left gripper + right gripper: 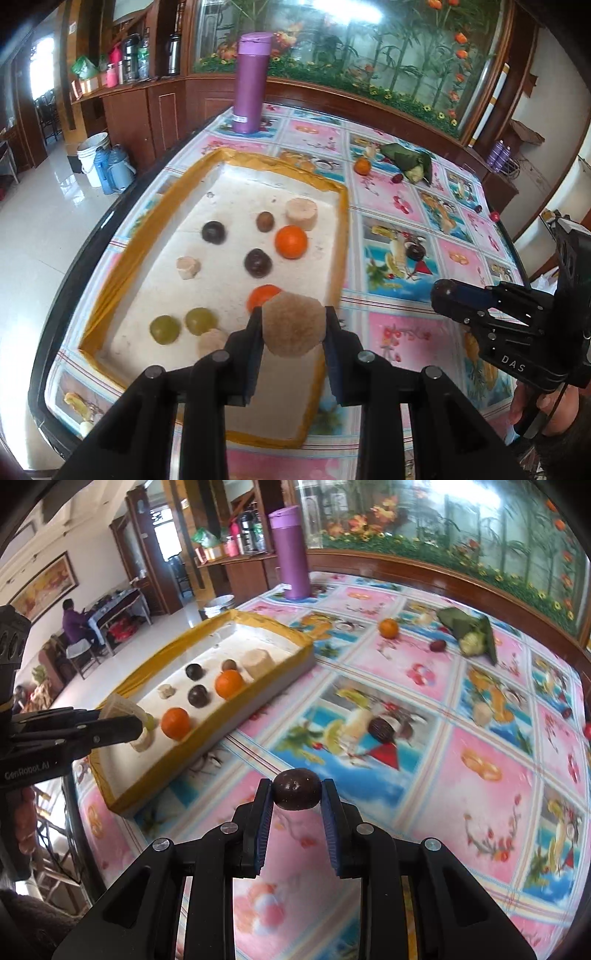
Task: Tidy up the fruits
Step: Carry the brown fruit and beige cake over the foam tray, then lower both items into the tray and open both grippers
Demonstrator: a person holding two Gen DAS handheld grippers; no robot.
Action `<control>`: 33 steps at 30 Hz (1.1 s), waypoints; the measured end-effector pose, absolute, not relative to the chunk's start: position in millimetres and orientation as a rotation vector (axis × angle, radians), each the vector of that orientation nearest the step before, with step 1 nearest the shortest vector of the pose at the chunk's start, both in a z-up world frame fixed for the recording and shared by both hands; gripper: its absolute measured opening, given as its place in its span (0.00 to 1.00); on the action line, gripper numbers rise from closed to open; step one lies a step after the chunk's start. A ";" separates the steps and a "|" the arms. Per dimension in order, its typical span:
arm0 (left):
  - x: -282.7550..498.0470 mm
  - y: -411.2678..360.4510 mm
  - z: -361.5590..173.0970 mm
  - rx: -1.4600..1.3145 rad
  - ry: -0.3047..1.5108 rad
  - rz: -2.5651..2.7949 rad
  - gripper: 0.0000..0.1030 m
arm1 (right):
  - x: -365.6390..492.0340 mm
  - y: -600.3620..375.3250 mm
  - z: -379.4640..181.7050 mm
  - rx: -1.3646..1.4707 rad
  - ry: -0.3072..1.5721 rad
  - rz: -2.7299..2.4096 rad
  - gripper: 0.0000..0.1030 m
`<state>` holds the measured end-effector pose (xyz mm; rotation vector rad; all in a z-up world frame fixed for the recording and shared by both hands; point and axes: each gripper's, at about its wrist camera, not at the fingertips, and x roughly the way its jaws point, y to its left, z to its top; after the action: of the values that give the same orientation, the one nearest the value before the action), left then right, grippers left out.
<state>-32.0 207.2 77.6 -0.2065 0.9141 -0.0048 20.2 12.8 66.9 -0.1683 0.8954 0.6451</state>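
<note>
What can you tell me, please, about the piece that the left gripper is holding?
The beige cut piece is a pale tan chunk with a faceted, roughly round cut face and a matte, slightly fuzzy-looking surface. It is clamped between the two black fingers of the left gripper, one pad on each side. It is held above the near end of the yellow-rimmed tray, in front of an orange lying there. The right wrist view shows it as a thick, angular slab.
</note>
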 end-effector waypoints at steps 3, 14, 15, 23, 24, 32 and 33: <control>-32.0 232.7 76.4 -0.212 0.914 0.041 0.32 | 27.1 31.4 74.7 -0.179 0.876 0.674 0.25; -9.1 293.3 64.6 -0.233 0.950 0.102 0.32 | 73.5 101.3 97.1 -0.216 0.829 0.745 0.25; -4.0 295.4 64.3 -0.234 0.951 0.101 0.32 | 79.6 107.4 97.0 -0.215 0.831 0.745 0.25; 35.6 297.8 53.2 -0.228 0.977 0.060 0.32 | 125.1 146.0 81.4 -0.177 0.866 0.730 0.25; 39.9 296.8 51.0 -0.215 0.983 0.057 0.32 | 129.1 149.4 78.8 -0.177 0.872 0.727 0.25; 61.6 298.4 37.4 -0.179 1.029 0.030 0.32 | 155.1 165.2 59.0 -0.181 0.915 0.709 0.25; 63.0 298.3 35.7 -0.173 1.035 0.026 0.32 | 157.3 166.9 56.7 -0.184 0.922 0.709 0.25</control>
<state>63.0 298.3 35.7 -0.1733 1.0345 0.0257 157.3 166.9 56.7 -0.1835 0.9217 0.7089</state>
